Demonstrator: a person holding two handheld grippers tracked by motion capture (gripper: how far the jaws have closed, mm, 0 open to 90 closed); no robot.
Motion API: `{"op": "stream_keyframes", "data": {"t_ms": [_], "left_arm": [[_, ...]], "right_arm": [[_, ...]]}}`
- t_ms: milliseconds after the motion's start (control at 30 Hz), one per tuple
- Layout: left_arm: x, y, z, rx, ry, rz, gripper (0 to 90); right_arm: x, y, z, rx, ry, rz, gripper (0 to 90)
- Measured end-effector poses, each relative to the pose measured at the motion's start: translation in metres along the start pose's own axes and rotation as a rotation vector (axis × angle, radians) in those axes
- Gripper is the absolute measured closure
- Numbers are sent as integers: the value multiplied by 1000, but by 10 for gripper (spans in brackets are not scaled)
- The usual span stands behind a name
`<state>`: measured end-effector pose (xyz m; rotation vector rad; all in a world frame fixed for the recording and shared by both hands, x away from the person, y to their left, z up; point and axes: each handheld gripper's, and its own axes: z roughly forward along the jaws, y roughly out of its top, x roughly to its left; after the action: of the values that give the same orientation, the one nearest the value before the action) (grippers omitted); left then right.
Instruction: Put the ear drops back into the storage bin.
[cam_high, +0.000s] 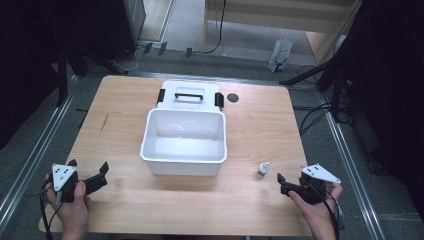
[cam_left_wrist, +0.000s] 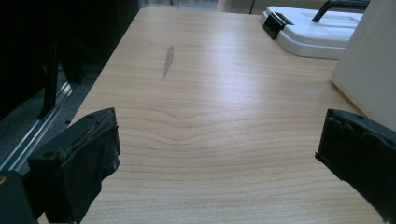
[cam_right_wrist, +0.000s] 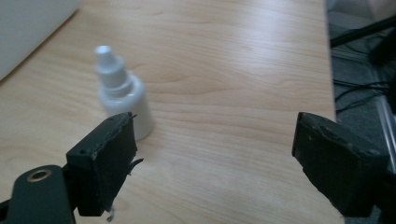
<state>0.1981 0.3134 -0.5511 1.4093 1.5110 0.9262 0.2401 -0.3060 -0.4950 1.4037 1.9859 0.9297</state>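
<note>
Right claw (cam_high: 283, 182) spread wide, empty, hovering just beside small white dropper bottle (cam_high: 263, 169) upright on tabletop (cam_high: 260, 125), right of open white bin (cam_high: 184, 141). Left claw (cam_high: 102, 172) also wide, holding nothing.

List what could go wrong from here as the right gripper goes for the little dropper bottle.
1. The small white bottle stands upright, narrow and tall, just beyond one jaw of the open right gripper and off its centre line; a sideways nudge could tip it.
2. If it topples it may roll across the table.
3. The open white bin stands close by, so a wide swing could knock it.
</note>
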Motion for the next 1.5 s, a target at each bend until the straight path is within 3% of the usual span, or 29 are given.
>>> {"op": "stream_keyframes", "data": {"t_ms": [100, 133, 233, 300, 367, 433, 467, 567, 600, 667, 700, 733, 767, 800, 900, 933, 1000, 1100, 1233, 1367, 1500], "left_arm": [[0, 0, 0, 3, 2, 3, 0], [0, 0, 0, 3, 2, 3, 0], [-2, 0, 0, 4, 6, 18, 0], [-2, 0, 1, 4, 4, 20, 1], [-3, 0, 1, 6, 5, 27, 2], [-3, 0, 0, 6, 6, 28, 2], [-3, 0, 1, 6, 6, 30, 2], [-4, 0, 1, 7, 7, 33, 2], [-4, 0, 1, 7, 8, 36, 2], [-4, 0, 1, 14, 7, 44, 3], [-5, 0, 1, 14, 8, 46, 3], [-5, 0, 2, 13, 8, 48, 3], [-5, 0, 2, 15, 8, 51, 3], [-6, 0, 2, 17, 9, 53, 3], [-6, 0, 2, 18, 10, 58, 3], [-6, 0, 2, 19, 9, 58, 3], [-6, 1, 2, 20, 7, 58, 3], [-6, 1, 3, 19, 6, 58, 3], [-7, 1, 3, 19, 4, 63, 3], [-7, 1, 3, 21, 4, 65, 3], [-7, 1, 3, 22, 3, 64, 3]], "right_arm": [[6, 16, 1, 92, 36, -75, 147], [6, 16, 1, 92, 36, -75, 147], [15, 36, 4, 217, 62, -157, 157], [16, 39, 5, 235, 62, -176, 159], [21, 49, 9, 292, 71, -221, 170], [23, 52, 10, 308, 69, -231, 172], [26, 59, 14, 348, 80, -250, 174], [29, 64, 17, 392, 97, -268, 182], [32, 72, 21, 463, 123, -295, 184], [33, 74, 22, 494, 130, -296, 194], [36, 80, 27, 583, 157, -304, 194], [36, 80, 27, 583, 157, -304, 194], [38, 85, 32, 640, 153, -309, 220], [38, 87, 33, 662, 154, -308, 215], [38, 91, 37, 682, 140, -315, 239], [38, 97, 40, 689, 136, -291, 270], [39, 100, 41, 696, 138, -288, 284], [42, 110, 45, 708, 142, -305, 388], [44, 117, 52, 717, 155, -288, 458], [48, 117, 59, 737, 162, -284, 513], [51, 114, 69, 776, 167, -284, 663]]}}
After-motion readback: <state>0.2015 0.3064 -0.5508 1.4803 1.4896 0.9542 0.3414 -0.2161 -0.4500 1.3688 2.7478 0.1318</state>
